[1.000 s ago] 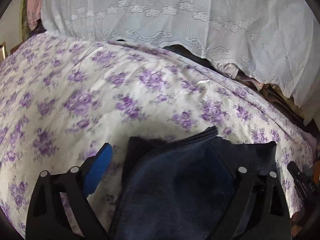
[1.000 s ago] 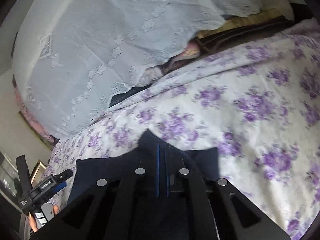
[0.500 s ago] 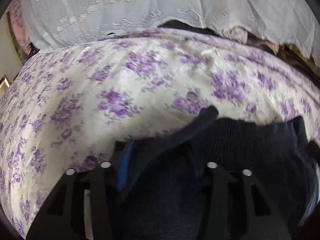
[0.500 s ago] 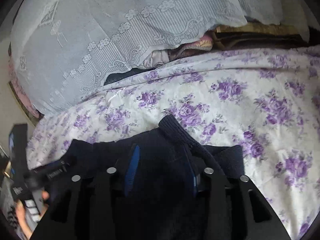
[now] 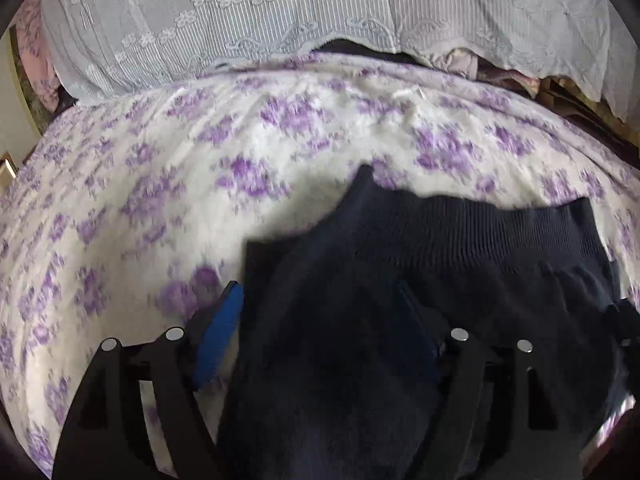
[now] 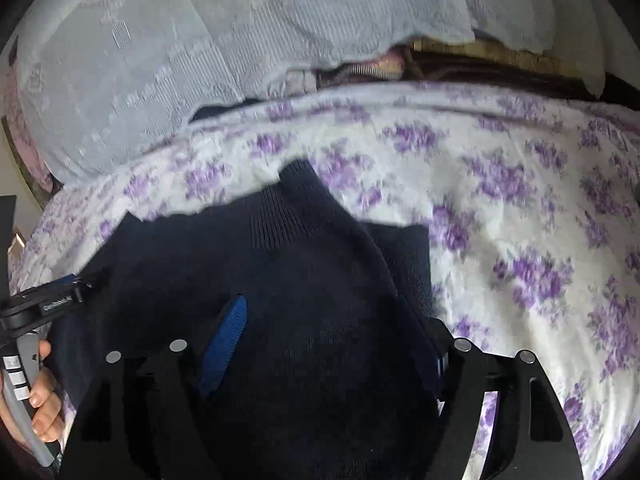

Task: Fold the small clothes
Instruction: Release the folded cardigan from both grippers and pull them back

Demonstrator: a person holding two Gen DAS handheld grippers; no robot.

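Navy knit garment (image 5: 400, 300) now lies at lower centre of both views on the floral bed (image 5: 160, 200); left tool (image 5: 320, 320) and right tool (image 6: 332, 328), clenched a second ago, have spread wide, so this fold looks laid down.

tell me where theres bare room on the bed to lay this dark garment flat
Bare floral bedspread lies between the dark garment and the white lace cloth, and to the garment's right in the right wrist view. It is crowded along the lace cloth's edge, where bunched fabrics poke out.
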